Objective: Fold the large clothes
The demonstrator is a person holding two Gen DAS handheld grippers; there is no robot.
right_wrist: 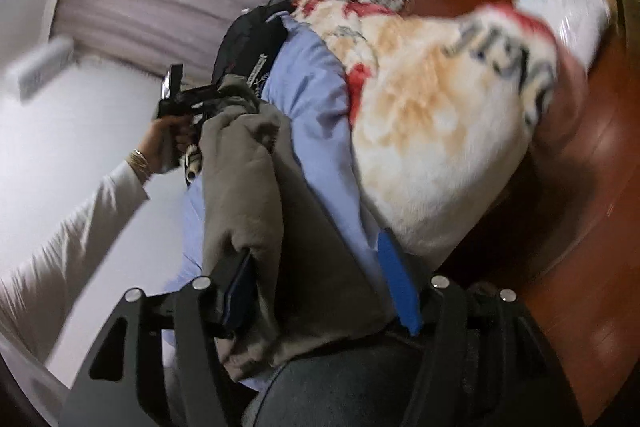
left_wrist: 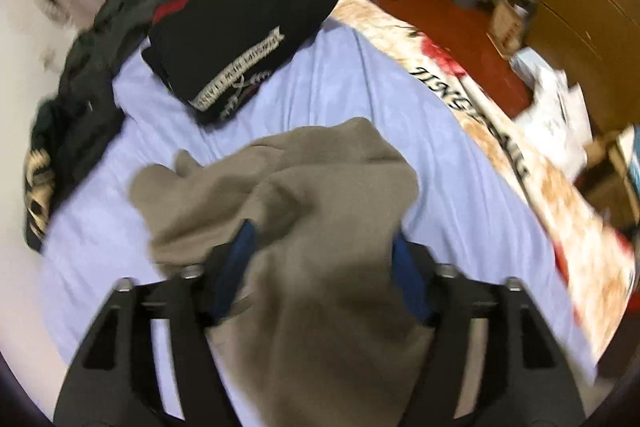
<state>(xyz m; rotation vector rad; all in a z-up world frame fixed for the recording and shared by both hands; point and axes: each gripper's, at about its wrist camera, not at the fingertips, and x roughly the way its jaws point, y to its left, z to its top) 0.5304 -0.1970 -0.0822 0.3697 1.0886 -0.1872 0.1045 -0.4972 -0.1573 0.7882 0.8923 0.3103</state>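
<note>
Bedroom w/ a bed [left_wrist: 360,83] under a lilac sheet, a red-and-cream printed blanket [left_wrist: 552,187] running along its edge, red floor [left_wrist: 460,27] cluttered w/ boxes beyond. Frames are blurring a bit.

The taupe garment [left_wrist: 304,195], the task's thing, is lying bunched on the sheet. In the left wrist view it is filling the space between the left gripper's [left_wrist: 324,251] 2 jaws and spreading ahead of the tips. The jaws are standing wide; the blue pads are sitting at the cloth's 2 sides, not pinching it as far as I can tell. Well ahead of the tips and a bit to the left, a black folded top [left_wrist: 240,39] w/ a white trim is sitting beside a dark heap of clothes [left_wrist: 120,27].

In the right wrist view the right gripper [right_wrist: 320,271] is also standing wide, the same garment [right_wrist: 256,187] running up between its jaws toward the left gripper [right_wrist: 188,103], held in a hand [right_wrist: 164,143] w/ a white sleeve. Pads look to be off the fabric, tho blur makes contact hard to judge.

Step, I reckon: garment just set down on the bed, fold not yet formed. Next move calls for finding 2 edges or corners, closing on them & pulling the cloth flat before doubling it over.
</note>
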